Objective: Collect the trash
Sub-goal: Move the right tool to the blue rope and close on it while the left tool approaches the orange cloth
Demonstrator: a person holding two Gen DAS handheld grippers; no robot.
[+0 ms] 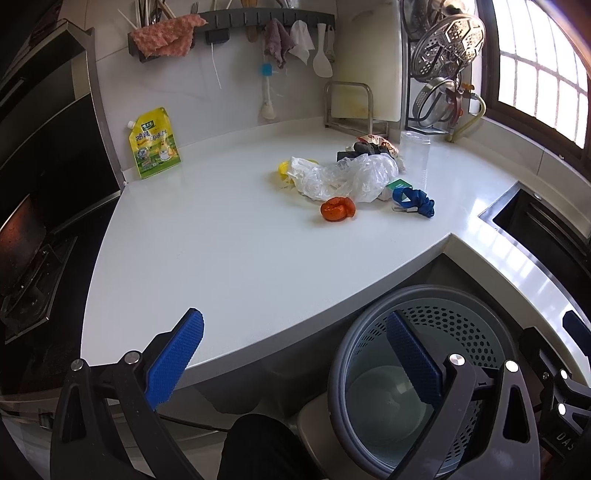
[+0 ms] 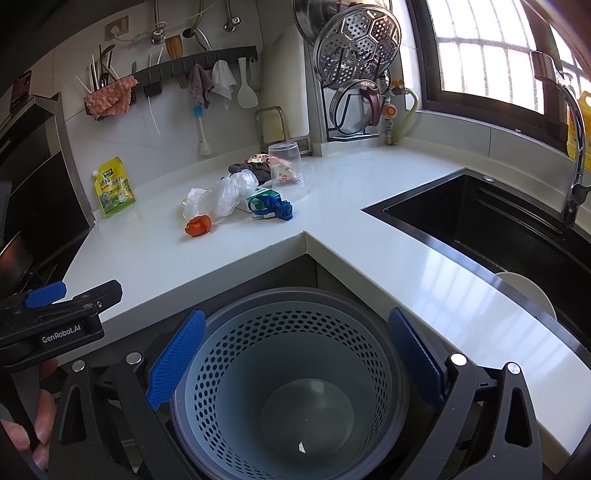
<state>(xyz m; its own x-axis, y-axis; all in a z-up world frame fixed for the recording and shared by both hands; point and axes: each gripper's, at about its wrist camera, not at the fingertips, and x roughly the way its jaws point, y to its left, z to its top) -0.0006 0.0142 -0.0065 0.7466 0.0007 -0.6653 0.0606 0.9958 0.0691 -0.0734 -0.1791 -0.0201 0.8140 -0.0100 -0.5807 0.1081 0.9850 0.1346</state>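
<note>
A pile of trash lies on the white counter (image 1: 221, 240): a crumpled clear plastic bag (image 1: 343, 177), an orange crumpled wrapper (image 1: 338, 208), a blue cord (image 1: 415, 199), a yellow scrap (image 1: 284, 168), a small green-white carton (image 1: 399, 184) and an upturned clear plastic cup (image 1: 415, 155). The same pile shows in the right wrist view: bag (image 2: 229, 194), orange wrapper (image 2: 198, 226), blue cord (image 2: 280, 208), cup (image 2: 286, 166). A grey perforated bin (image 2: 288, 369) stands below the counter corner. My left gripper (image 1: 295, 354) is open at the counter's front edge. My right gripper (image 2: 295, 362) is open above the bin.
A yellow seasoning pouch (image 1: 155, 144) leans on the back wall. A black sink (image 2: 498, 229) with a faucet (image 2: 572, 147) is at the right. A stove (image 1: 33, 258) is at the left. A utensil rail (image 1: 229, 22) and a steamer rack (image 1: 443, 48) hang behind.
</note>
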